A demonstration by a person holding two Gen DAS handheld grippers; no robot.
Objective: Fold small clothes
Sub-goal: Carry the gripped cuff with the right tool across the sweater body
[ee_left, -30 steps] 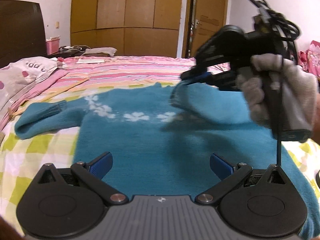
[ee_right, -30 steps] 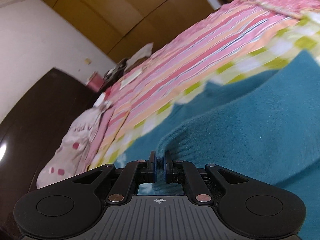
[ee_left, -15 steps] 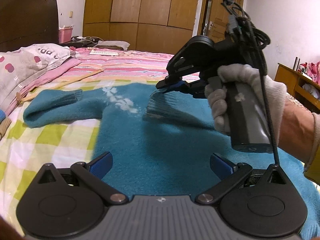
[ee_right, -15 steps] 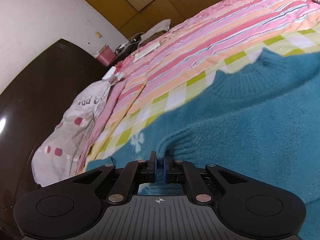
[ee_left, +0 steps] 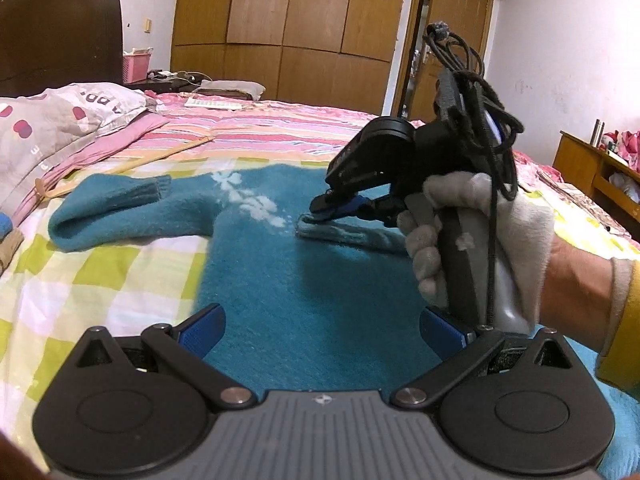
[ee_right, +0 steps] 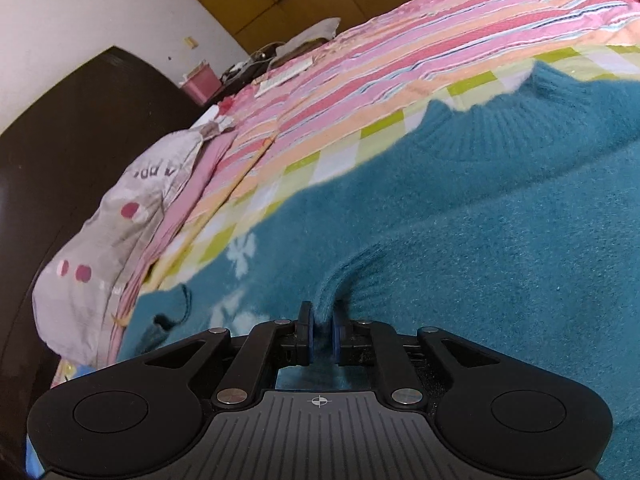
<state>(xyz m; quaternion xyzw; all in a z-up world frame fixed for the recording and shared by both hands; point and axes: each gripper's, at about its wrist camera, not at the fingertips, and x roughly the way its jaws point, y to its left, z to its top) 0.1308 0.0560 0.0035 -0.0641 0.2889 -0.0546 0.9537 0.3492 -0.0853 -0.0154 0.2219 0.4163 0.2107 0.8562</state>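
Left gripper (ee_left: 320,328) fingers spread wide, right gripper (ee_right: 320,330) nearly closed (gloved hand (ee_left: 476,240))

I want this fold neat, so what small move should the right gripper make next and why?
Probably open the right gripper and let go: the cuff of the fuzzy teal sweater's sleeve it pinches already lies across the sweater's chest. The left gripper is open, holding nothing.

I'm in a home bedroom, no doubt about it: my tools are working over a bed (ee_left: 100,280) dressed in a checked green-and-white and pink-striped cover, with a spotted grey pillow (ee_left: 60,120) up against a dark wooden headboard (ee_left: 60,24). Behind it runs a wall of wooden wardrobe doors (ee_left: 288,28) (floor to ceiling, from here), a pink basket (ee_left: 137,65) sits by the headboard, and a wooden door (ee_left: 452,32) stands beside the wardrobe.
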